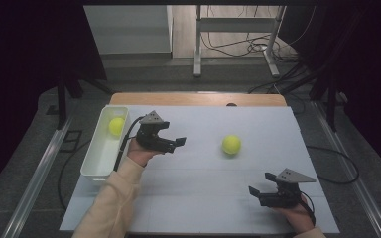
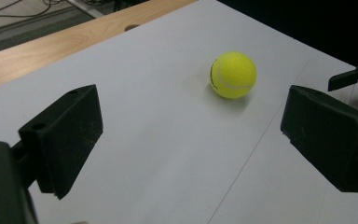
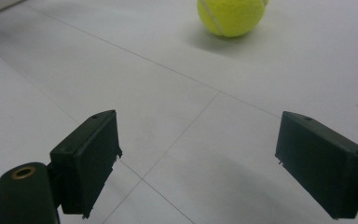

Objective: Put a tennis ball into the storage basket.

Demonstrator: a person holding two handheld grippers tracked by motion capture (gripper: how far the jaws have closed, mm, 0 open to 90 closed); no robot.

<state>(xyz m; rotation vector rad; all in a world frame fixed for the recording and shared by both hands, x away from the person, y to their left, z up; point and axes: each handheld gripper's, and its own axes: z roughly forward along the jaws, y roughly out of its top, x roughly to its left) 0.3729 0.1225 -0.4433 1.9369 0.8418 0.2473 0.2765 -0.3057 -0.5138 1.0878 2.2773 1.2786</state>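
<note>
A yellow tennis ball [image 1: 231,145] lies loose on the white table top, right of centre; it also shows as the ball [image 2: 233,74] in the left gripper view and the ball [image 3: 230,17] in the right gripper view. A second yellow ball [image 1: 116,126] rests in the white tray [image 1: 94,159] at the left. My left gripper [image 1: 176,144] hovers beside the tray, open and empty, pointing toward the loose ball; its jaws [image 2: 191,140] stand wide apart. My right gripper [image 1: 261,184] is open near the front right, with nothing between its jaws [image 3: 196,168].
A wooden strip [image 1: 198,99] runs along the table's far edge. Beyond it stand a metal frame [image 1: 238,29] and loose cables on the floor. Dark curtains hang at both sides.
</note>
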